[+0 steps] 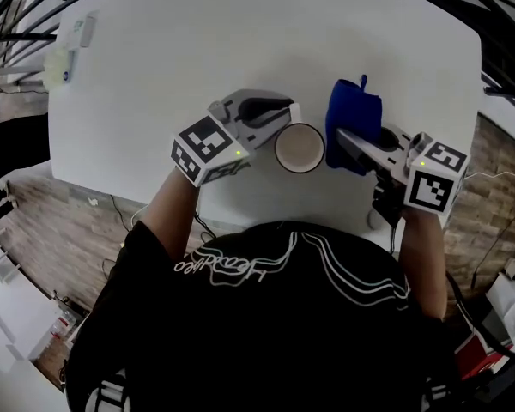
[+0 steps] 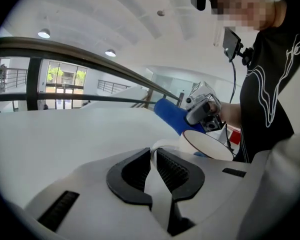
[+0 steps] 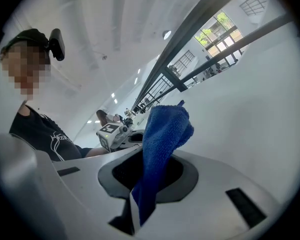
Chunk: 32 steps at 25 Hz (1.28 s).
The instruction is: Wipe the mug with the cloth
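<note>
A white mug stands open side up near the front edge of the white table. My left gripper is shut on the mug's handle, a white loop that sits pinched between the black pads in the left gripper view. The mug's rim lies just past those jaws. To the mug's right, the blue cloth stands bunched up, a small gap from the mug. My right gripper is shut on the cloth, which sticks up out of the jaws.
Two small pale objects lie at the table's far left corner. The table's front edge runs just below the mug. Dark railings border the far side. Wood floor and cables lie beside the table.
</note>
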{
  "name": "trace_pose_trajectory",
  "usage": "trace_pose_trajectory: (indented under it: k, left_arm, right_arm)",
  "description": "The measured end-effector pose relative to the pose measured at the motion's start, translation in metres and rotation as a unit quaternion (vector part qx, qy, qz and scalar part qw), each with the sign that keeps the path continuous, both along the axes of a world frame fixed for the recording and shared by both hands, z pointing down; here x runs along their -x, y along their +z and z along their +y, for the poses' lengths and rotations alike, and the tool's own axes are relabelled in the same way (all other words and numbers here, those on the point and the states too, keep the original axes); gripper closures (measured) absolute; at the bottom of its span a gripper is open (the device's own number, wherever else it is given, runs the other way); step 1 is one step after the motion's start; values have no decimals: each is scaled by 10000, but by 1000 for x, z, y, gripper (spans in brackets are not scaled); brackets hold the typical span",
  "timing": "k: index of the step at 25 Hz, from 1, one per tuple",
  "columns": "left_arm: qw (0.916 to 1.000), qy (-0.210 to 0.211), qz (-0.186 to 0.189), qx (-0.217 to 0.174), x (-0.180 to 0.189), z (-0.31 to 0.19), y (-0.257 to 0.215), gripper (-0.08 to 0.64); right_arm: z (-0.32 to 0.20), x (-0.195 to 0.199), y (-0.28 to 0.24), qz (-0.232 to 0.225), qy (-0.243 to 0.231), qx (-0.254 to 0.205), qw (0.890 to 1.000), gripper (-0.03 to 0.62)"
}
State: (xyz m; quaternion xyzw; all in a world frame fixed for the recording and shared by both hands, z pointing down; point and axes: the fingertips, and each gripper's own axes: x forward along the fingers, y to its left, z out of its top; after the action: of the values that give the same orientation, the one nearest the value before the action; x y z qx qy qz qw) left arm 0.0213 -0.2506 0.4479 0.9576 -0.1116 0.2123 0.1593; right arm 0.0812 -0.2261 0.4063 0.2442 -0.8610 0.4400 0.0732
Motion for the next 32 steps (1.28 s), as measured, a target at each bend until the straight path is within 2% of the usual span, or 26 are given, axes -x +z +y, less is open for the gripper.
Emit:
trace_pose_trajectory:
  k: [8,14,20,27,32]
  left_arm:
    - [9997,-244,13,55,3,1,-1,515]
    - [9994,-356,12,6,8,-1,1,515]
    - [9987,-482,-47,-141,8,0,0,517]
    - [9982,-585,-23,-126,9,-1,0,518]
    - [9975,-706,-3,-97,12,-2,1,517]
  right_arm:
    - [15,-2,-7,-407,404,15,9984,538]
    - [16,4,4,-651,576,314,9957,538]
    - [14,5,17,-555,636,501,9952,538]
    - [7,8,40,-127,799,777,9937,538]
    - [3,11,47,117,763,722,9944,538]
